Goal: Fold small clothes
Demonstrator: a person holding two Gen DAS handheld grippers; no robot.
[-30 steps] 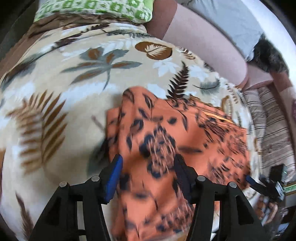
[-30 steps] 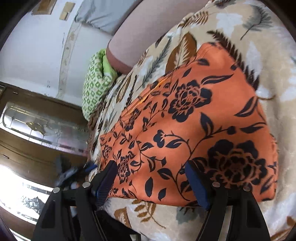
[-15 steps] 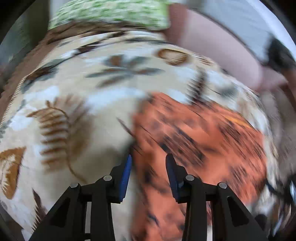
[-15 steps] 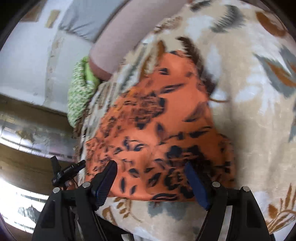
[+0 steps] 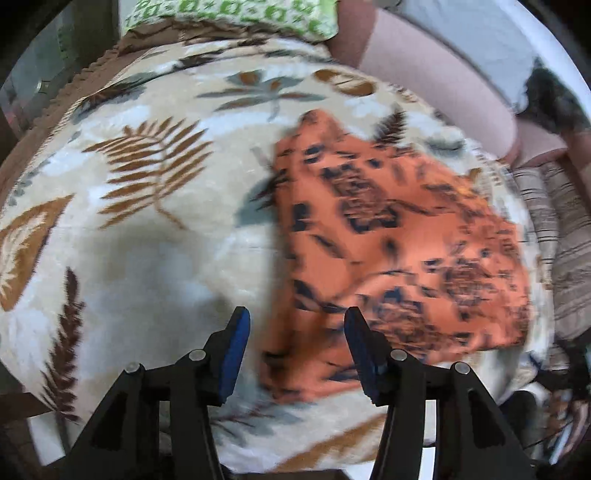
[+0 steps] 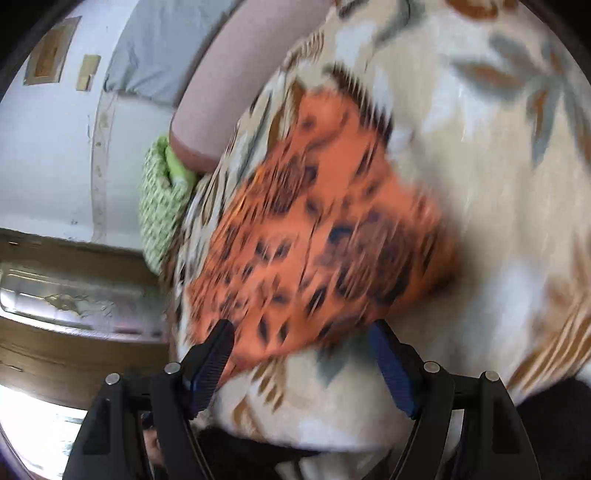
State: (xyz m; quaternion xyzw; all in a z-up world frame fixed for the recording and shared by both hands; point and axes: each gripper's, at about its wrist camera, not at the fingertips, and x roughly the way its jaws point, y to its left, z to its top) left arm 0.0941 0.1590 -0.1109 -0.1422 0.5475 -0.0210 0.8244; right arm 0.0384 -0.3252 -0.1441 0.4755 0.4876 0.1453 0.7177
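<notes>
**Orange garment lies folded on the leaf-print blanket, both grippers apart from it**

The biggest thing in both views is a cream blanket (image 5: pixel 155 258) with brown fern leaves and grey-blue flowers, spread over a soft piece of furniture; whether this is a bed or a sofa I cannot tell. Behind it runs a long pink cushion (image 5: pixel 436 70), and at the far end lies a green patterned pillow (image 5: pixel 236 14). In the right wrist view a white wall (image 6: pixel 48 158) and some dark wooden furniture (image 6: pixel 74 343) stand beyond the edge of the blanket.

On the blanket rests the orange garment (image 5: pixel 399 240) with a dark flower print. It lies flat as a folded shape with rather straight edges, in the right half of the left wrist view and in the middle of the right wrist view (image 6: pixel 314 243). Both pictures are blurred, so the small details of the cloth are not clear.

The left gripper (image 5: pixel 297 332) hangs over the near left edge of the garment. Its fingers are about half apart and are opening; the edge of the cloth appears between them, but the blue pads do not press on it.

The right gripper (image 6: pixel 301 343) has its fingers spread wide above the near corner of the garment, and they hold nothing.
</notes>
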